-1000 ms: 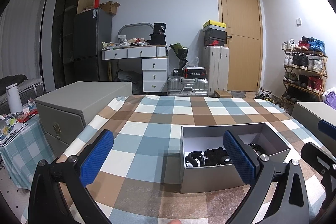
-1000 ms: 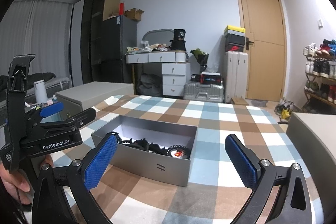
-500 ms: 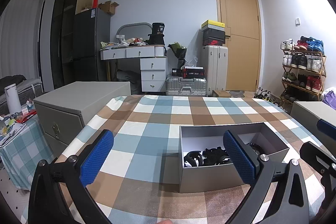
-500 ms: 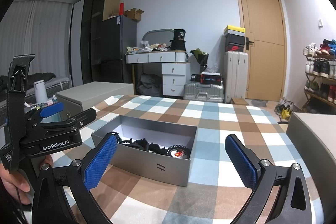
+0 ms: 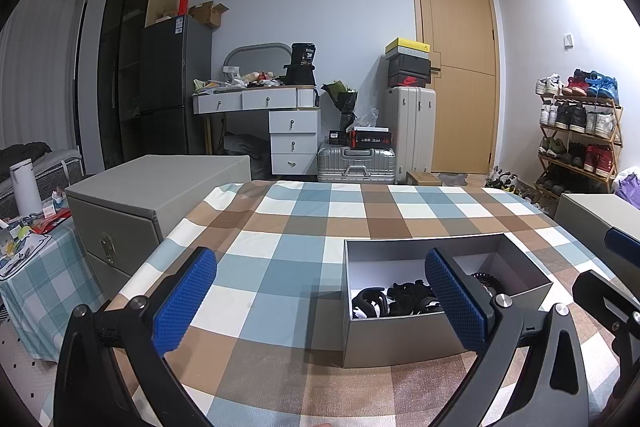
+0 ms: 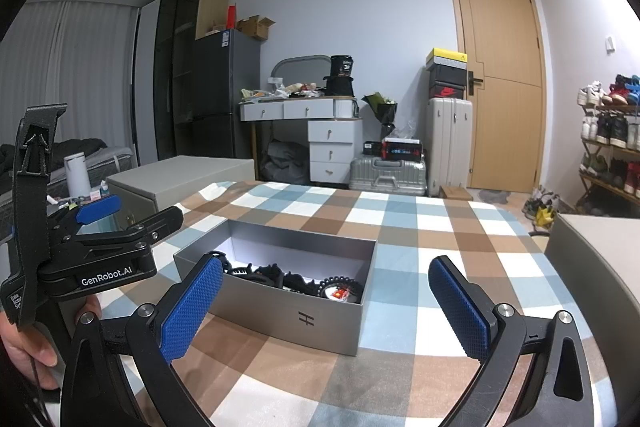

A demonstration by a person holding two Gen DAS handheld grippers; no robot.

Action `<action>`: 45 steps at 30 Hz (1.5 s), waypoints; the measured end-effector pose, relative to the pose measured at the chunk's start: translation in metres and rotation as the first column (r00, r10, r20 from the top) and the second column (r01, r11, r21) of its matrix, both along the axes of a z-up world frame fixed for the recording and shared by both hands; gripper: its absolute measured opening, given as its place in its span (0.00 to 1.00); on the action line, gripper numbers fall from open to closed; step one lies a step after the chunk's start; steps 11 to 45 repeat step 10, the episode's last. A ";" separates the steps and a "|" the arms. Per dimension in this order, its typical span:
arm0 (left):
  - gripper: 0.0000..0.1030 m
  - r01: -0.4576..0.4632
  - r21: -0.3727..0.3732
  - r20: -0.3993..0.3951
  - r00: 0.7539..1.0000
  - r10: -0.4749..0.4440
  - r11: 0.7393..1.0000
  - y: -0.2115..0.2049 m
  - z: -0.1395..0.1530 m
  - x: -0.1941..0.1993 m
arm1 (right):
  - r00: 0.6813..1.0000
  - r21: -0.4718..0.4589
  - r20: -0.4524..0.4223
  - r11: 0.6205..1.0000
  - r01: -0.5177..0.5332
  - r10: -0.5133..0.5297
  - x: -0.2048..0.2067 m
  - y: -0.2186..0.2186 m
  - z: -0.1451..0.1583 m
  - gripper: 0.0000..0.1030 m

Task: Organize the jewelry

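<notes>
An open grey box (image 5: 404,339) (image 6: 296,319) sits on the checkered tablecloth (image 5: 280,267). Black jewelry pieces (image 5: 400,297) (image 6: 280,277) lie in a heap in it, with a beaded ring around something red (image 6: 340,291) at its right end. My left gripper (image 5: 320,303) is open and empty, held above the table in front of the box, its right finger overlapping the box. My right gripper (image 6: 326,307) is open and empty, held in front of the box. The left gripper's body (image 6: 100,247) shows at the left of the right wrist view.
A grey cabinet (image 5: 152,195) stands left of the table, and another grey one (image 6: 600,259) at the right. A small side table (image 5: 28,251) with a white bottle is at far left. A desk, suitcases, a door and a shoe rack are beyond.
The left view has shifted very slightly. The box and jewelry have not moved. Both grippers stay open.
</notes>
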State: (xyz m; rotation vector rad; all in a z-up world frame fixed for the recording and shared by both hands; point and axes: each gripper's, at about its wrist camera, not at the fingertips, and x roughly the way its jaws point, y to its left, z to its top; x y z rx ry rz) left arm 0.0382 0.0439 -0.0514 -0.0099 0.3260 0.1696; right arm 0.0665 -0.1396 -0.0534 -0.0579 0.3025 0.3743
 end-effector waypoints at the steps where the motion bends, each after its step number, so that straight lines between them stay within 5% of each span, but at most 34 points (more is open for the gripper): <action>1: 0.99 0.000 0.000 0.000 1.000 0.000 1.000 0.000 -0.001 0.001 | 1.000 0.000 0.000 1.000 0.000 0.000 0.000 0.000 0.000 1.00; 45: 0.99 -0.001 -0.001 0.000 1.000 0.001 1.000 0.000 0.000 0.001 | 1.000 0.000 0.000 1.000 0.000 0.000 0.000 0.000 0.000 1.00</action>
